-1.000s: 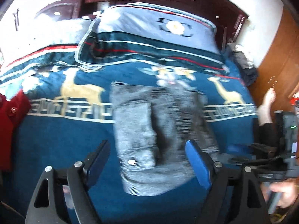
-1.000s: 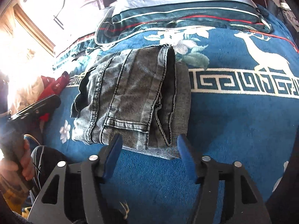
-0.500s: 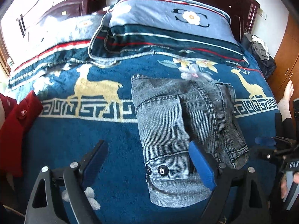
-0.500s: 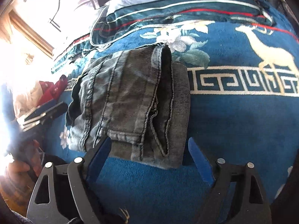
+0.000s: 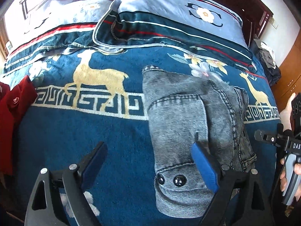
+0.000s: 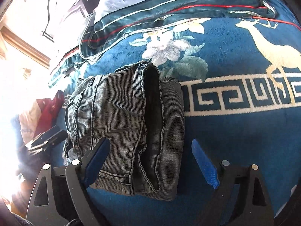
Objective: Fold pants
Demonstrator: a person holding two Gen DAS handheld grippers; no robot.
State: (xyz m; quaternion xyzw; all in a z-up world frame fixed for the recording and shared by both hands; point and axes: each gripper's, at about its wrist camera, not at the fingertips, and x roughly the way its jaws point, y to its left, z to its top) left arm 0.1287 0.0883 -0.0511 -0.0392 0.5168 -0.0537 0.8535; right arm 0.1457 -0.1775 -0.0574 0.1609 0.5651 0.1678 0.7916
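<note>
Pants (image 5: 190, 124) lay folded just ahead of the left gripper (image 5: 150, 162) and right gripper (image 6: 150, 162), both wide and empty; folding looked finished, leaving only withdrawal.

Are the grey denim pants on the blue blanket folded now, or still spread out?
Folded. The grey denim pants lie as a compact stacked bundle on the blue deer-pattern blanket; layered edges and hems show in the right wrist view.

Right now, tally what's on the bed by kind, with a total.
Grey folded pants: 1
Pillows: 2, right pillow and left pillow
Red garment at the left edge: 1
Blue deer blanket: 1
Total: 5
</note>
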